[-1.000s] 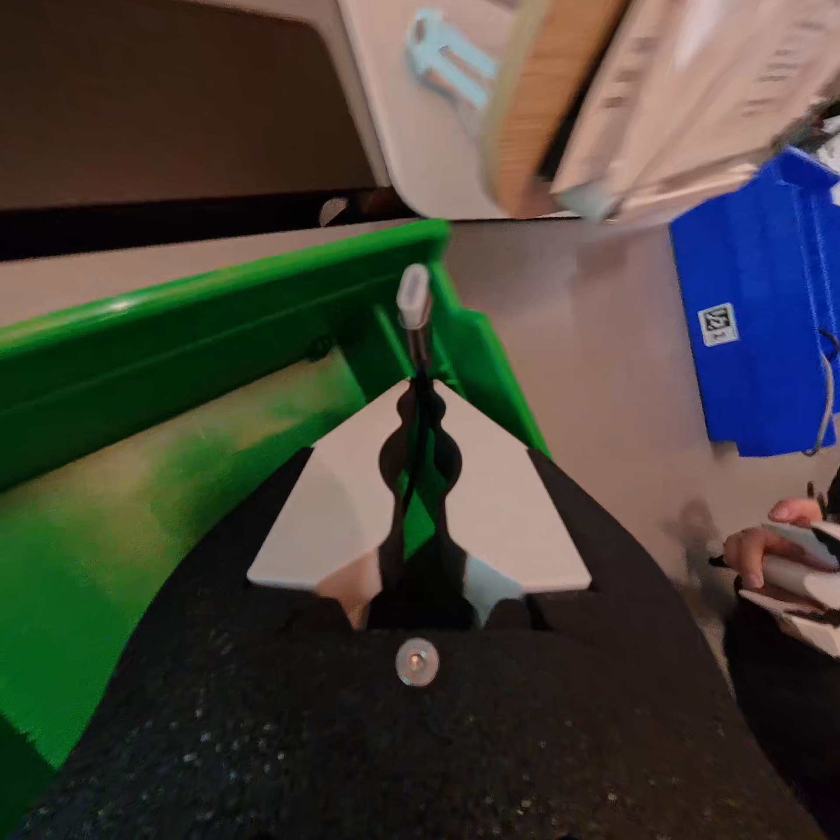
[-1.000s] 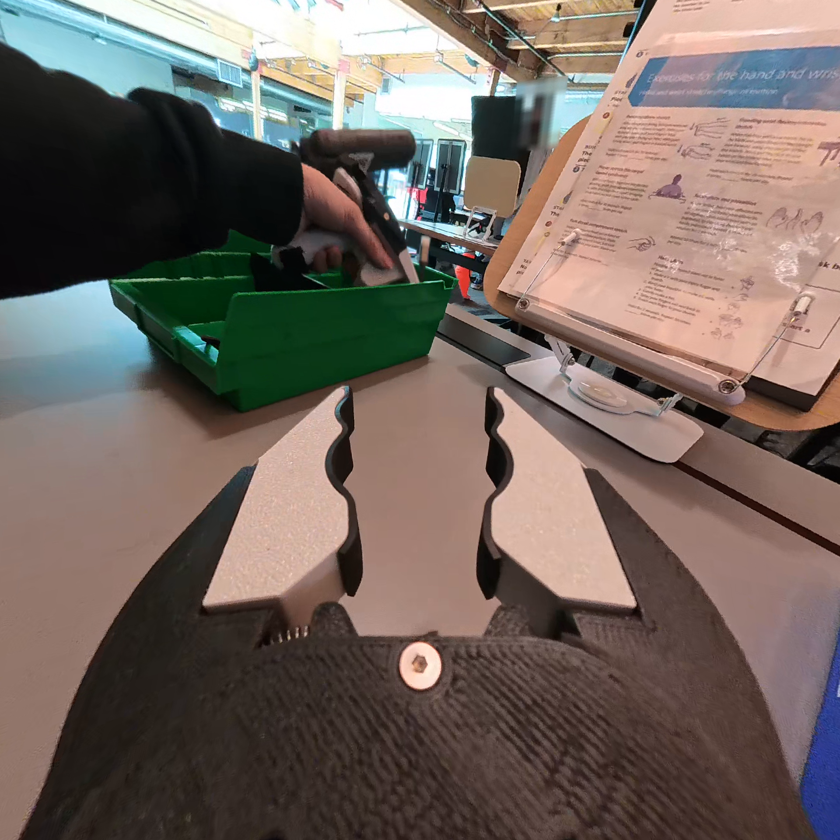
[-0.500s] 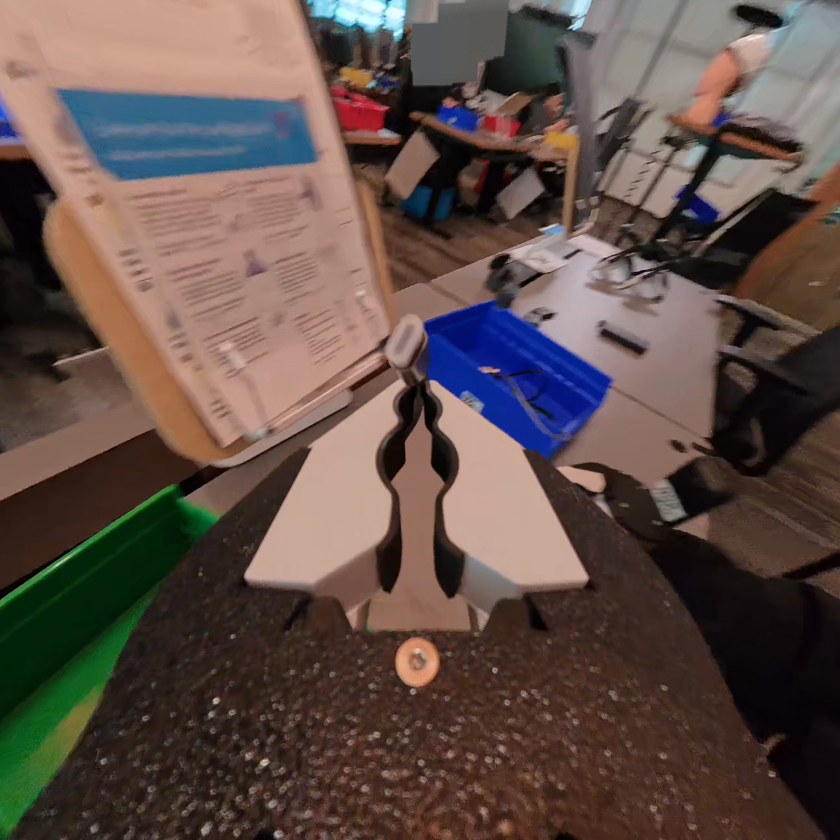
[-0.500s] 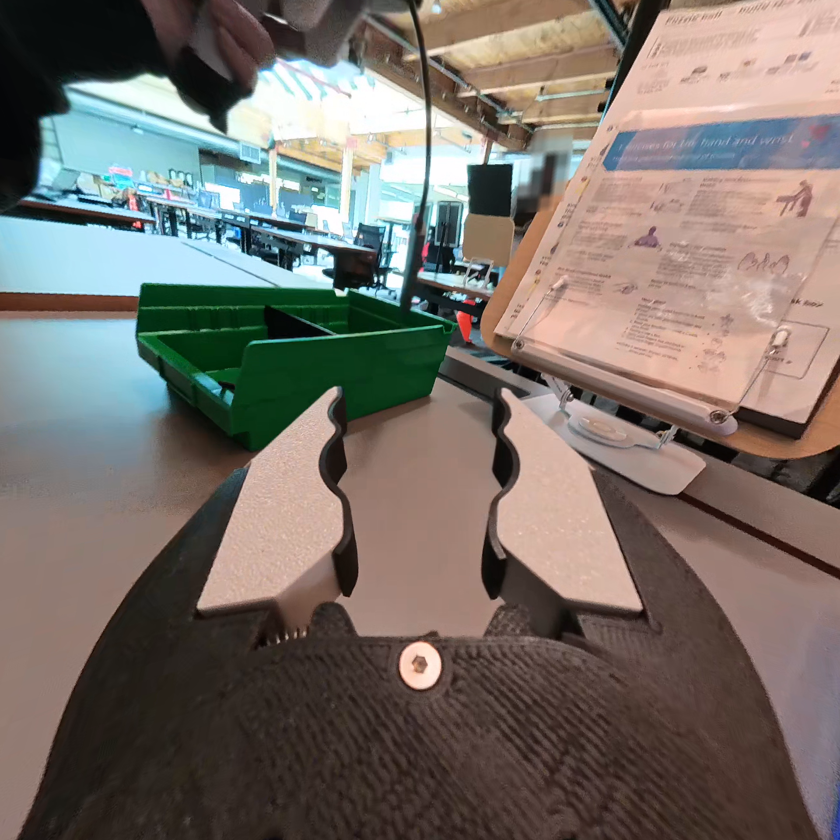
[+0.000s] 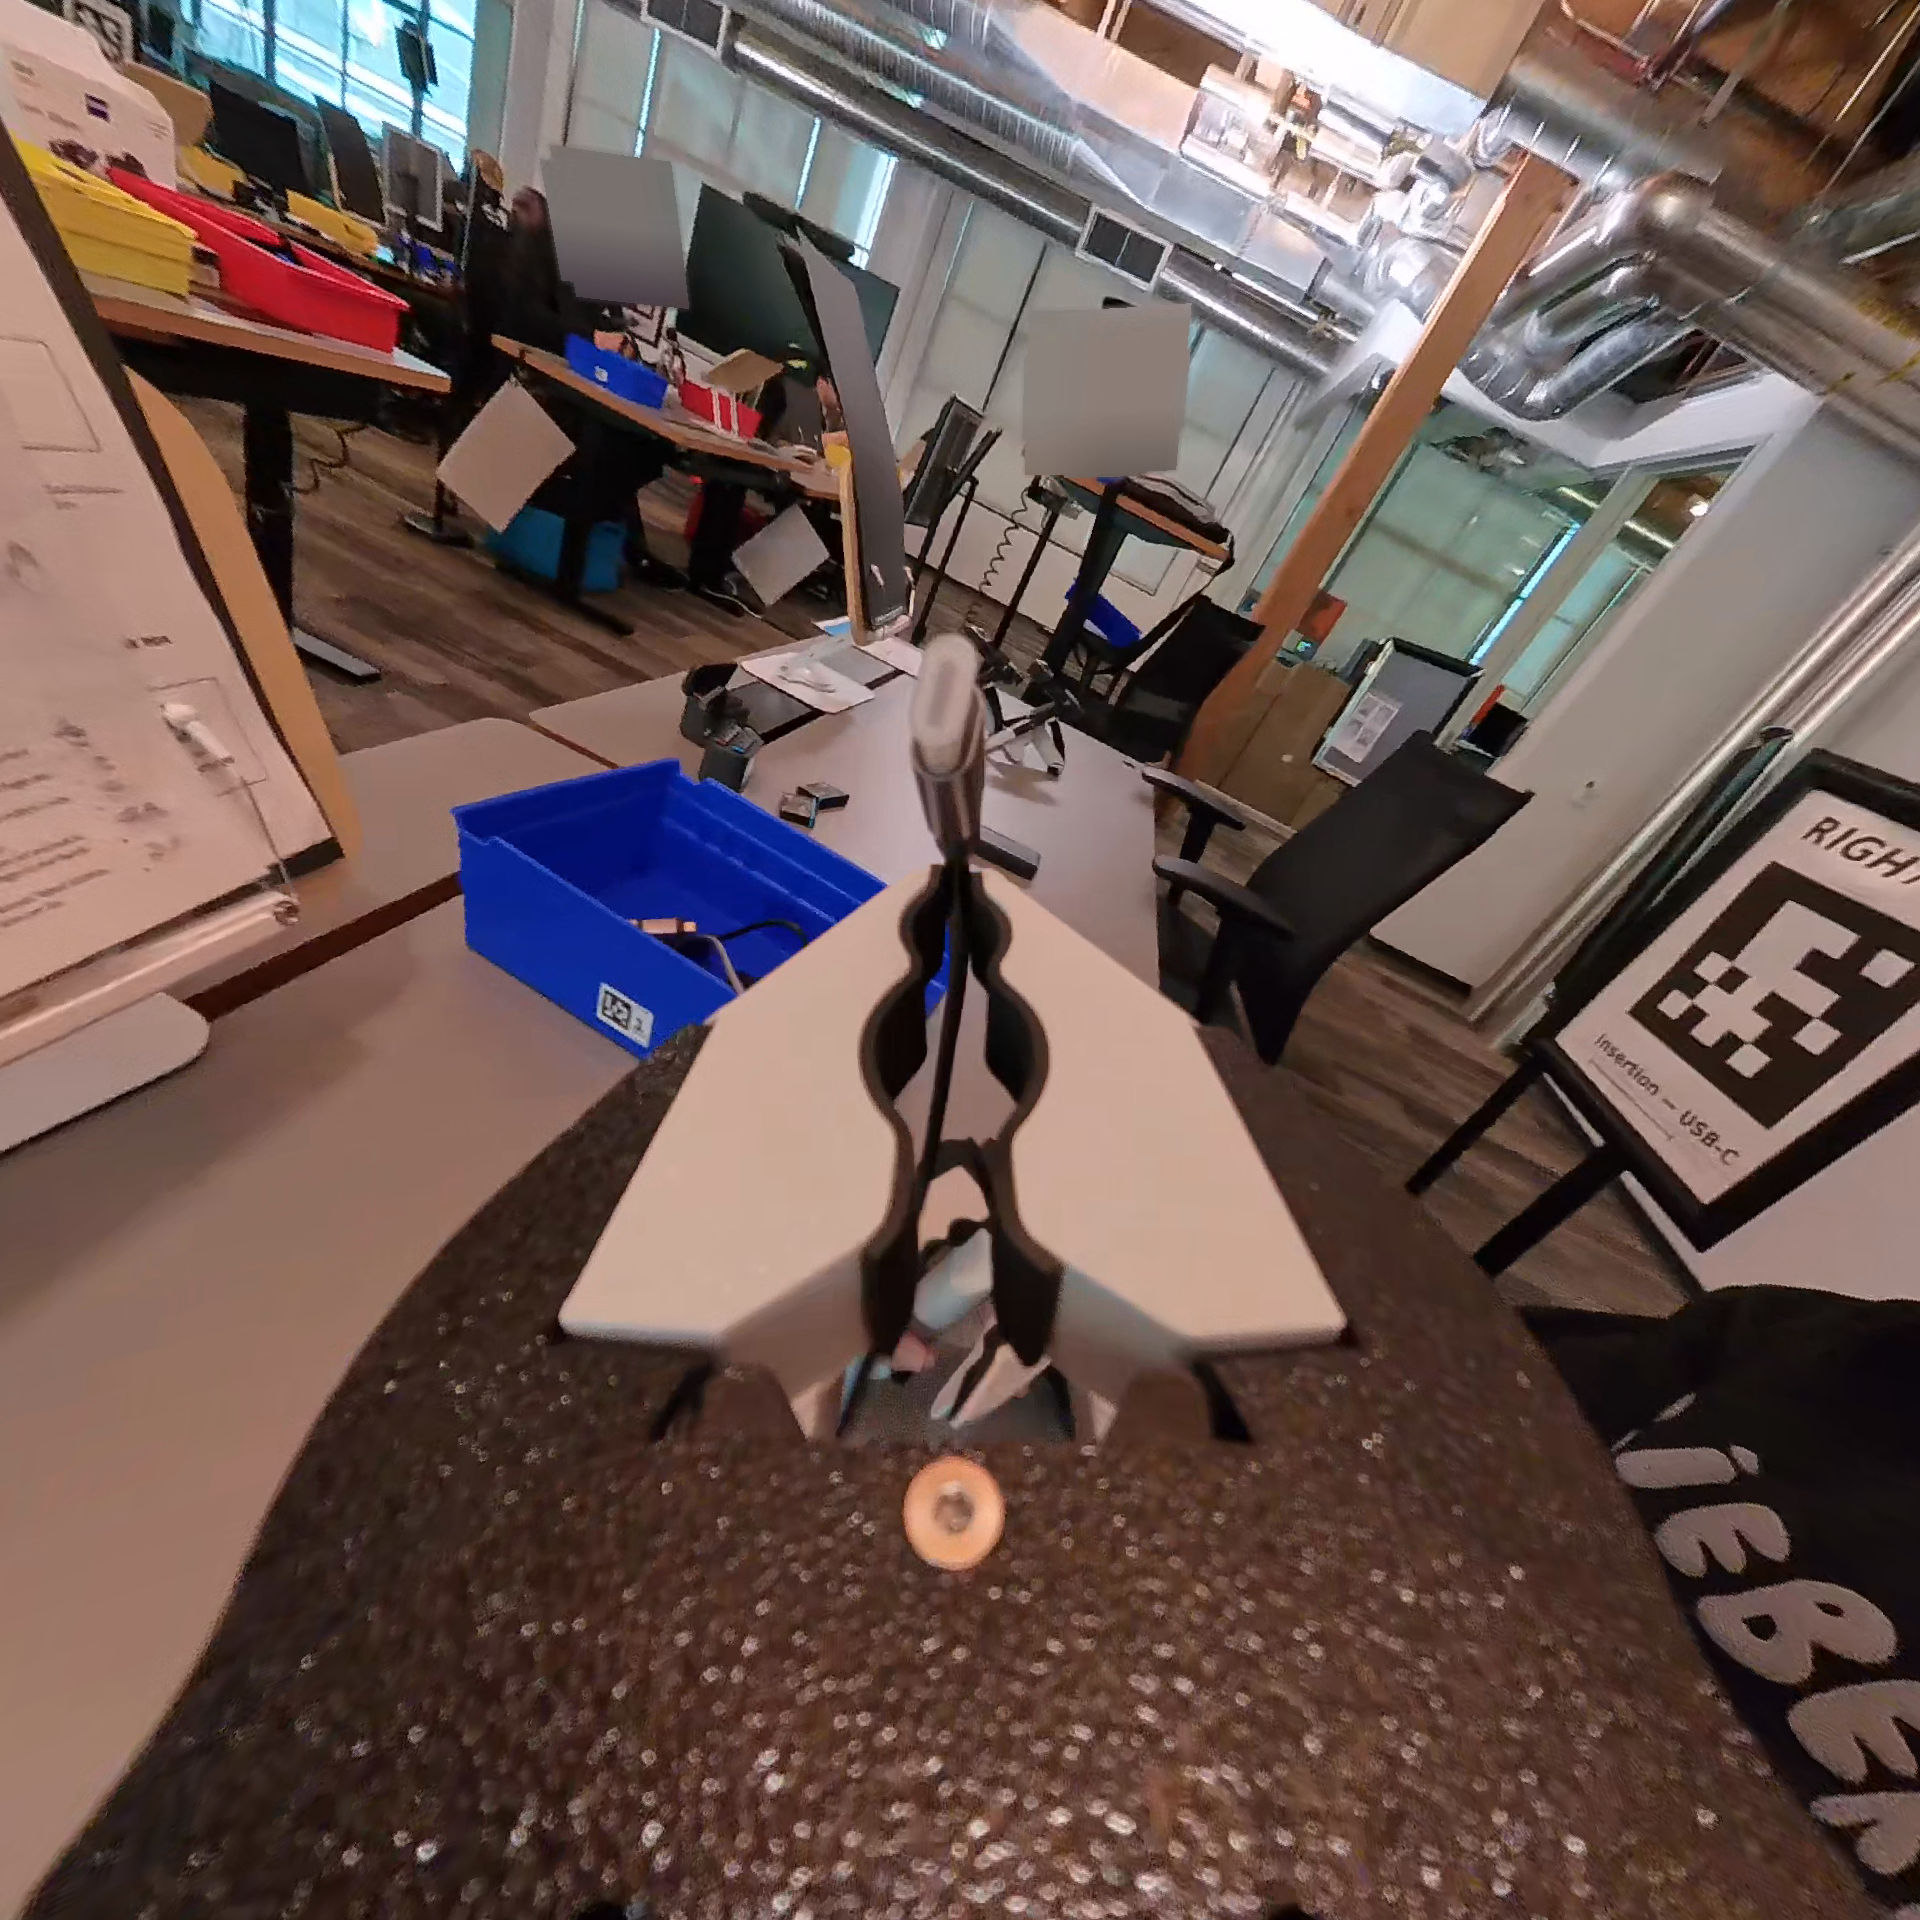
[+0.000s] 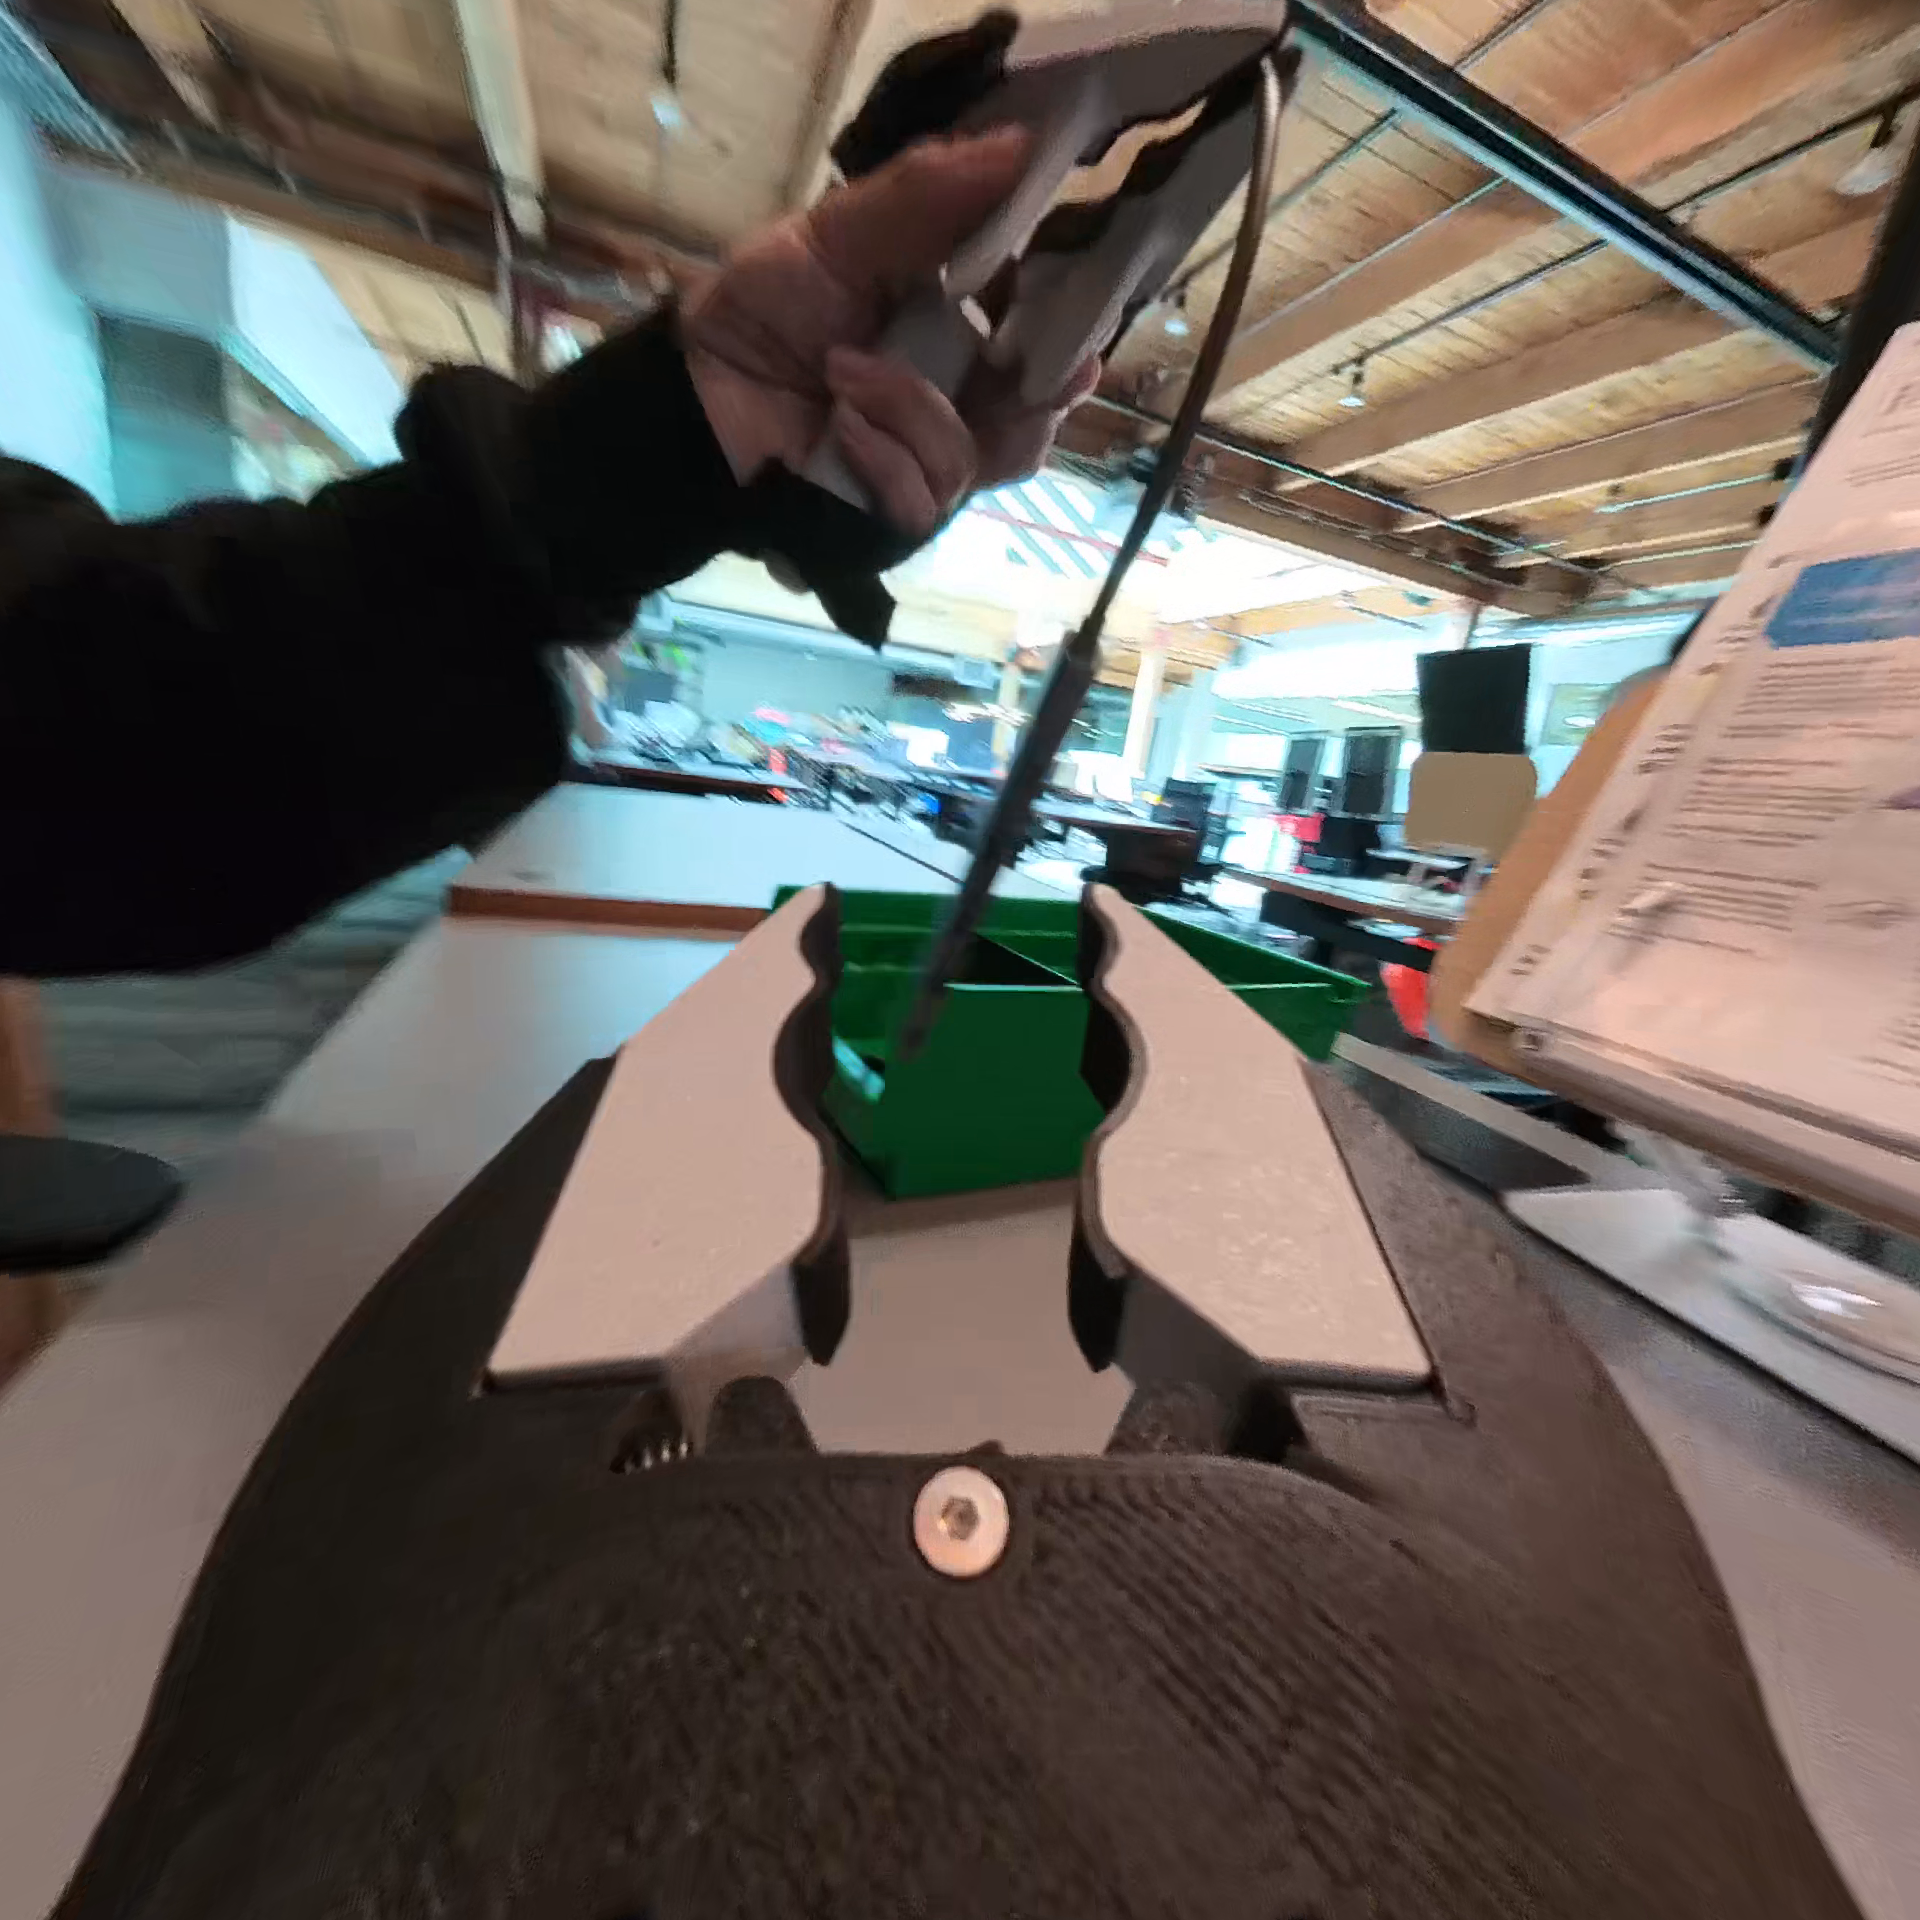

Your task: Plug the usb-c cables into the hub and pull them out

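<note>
In the left wrist view my left gripper [image 5: 951, 878] is shut on a thin dark USB-C cable [image 5: 948, 997]. The cable's silver plug [image 5: 945, 717] sticks up past the fingertips. In the right wrist view the left gripper [image 6: 1247, 62] is high in the air, held by a hand [image 6: 883, 364]. The cable [image 6: 1143, 499] hangs from it, and its lower end [image 6: 920, 1029] dangles over the green bin [image 6: 977, 1112]. My right gripper [image 6: 956, 914] is open and empty, low over the table and facing the green bin. No hub is in view.
A blue bin [image 5: 582, 894] on the table holds another cable [image 5: 717, 940]. A document stand [image 5: 125, 727] is to its left and also shows in the right wrist view [image 6: 1714, 831]. A sign with a square marker [image 5: 1766, 987] and a black chair [image 5: 1351, 883] stand off the table's right. One gripper's finger ends stand about 15 centimeters off the other's.
My left gripper has lifted the cable up out of the green bin and swung right toward the blue bin. My right gripper has stayed open and tilted upward.
</note>
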A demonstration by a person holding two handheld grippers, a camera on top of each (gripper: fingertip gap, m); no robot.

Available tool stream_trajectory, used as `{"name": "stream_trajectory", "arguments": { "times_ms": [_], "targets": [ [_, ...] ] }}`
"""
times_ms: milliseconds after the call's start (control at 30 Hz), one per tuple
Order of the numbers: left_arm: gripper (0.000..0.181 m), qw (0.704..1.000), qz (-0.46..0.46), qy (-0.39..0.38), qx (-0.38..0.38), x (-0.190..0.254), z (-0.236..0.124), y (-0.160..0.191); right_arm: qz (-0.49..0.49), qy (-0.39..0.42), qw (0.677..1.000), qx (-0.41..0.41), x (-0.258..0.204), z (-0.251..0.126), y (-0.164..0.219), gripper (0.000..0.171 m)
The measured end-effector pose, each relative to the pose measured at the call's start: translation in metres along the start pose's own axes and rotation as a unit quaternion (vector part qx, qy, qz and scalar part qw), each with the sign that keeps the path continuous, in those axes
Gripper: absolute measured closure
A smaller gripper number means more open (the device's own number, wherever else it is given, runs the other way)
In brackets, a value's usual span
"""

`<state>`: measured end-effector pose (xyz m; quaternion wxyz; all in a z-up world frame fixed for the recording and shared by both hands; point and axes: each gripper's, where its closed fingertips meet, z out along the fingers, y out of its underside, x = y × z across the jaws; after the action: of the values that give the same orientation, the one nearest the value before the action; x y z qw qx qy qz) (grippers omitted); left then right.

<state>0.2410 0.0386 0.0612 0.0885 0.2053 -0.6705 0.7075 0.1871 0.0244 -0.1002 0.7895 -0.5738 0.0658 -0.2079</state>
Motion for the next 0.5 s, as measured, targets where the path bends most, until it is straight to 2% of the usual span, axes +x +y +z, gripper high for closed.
{"name": "stream_trajectory", "arguments": {
  "times_ms": [67, 233, 367, 400, 433, 467, 500],
  "targets": [
    [0.181, 1.0, -0.007, -0.003, -0.01, -0.001, 0.003, 0.005, 0.031, 0.006, 0.999, 0.0, 0.005, 0.0, 0.002, 0.117],
    [0.18, 1.0, 0.011, 0.009, -0.016, 0.016, 0.009, 0.007, -0.005, 0.093, 0.995, -0.033, 0.033, -0.003, 0.014, 0.1],
    [0.181, 0.999, 0.009, 0.027, -0.025, 0.026, 0.019, 0.012, -0.038, 0.115, 0.991, -0.058, 0.035, 0.0, 0.024, 0.099],
    [0.181, 0.999, 0.005, 0.032, -0.025, 0.028, 0.022, 0.014, -0.05, 0.107, 0.991, -0.066, 0.032, 0.001, 0.026, 0.105],
    [0.181, 0.999, 0.003, 0.037, -0.025, 0.03, 0.024, 0.015, -0.064, 0.094, 0.991, -0.073, 0.027, 0.002, 0.028, 0.121],
    [0.181, 0.999, 0.0, 0.041, -0.024, 0.031, 0.026, 0.016, -0.081, 0.07, 0.991, -0.078, 0.018, 0.004, 0.029, 0.149],
    [0.181, 0.999, -0.002, 0.042, -0.019, 0.031, 0.027, 0.015, -0.092, 0.068, 0.99, -0.084, 0.017, 0.005, 0.031, 0.161]
  ]
}}
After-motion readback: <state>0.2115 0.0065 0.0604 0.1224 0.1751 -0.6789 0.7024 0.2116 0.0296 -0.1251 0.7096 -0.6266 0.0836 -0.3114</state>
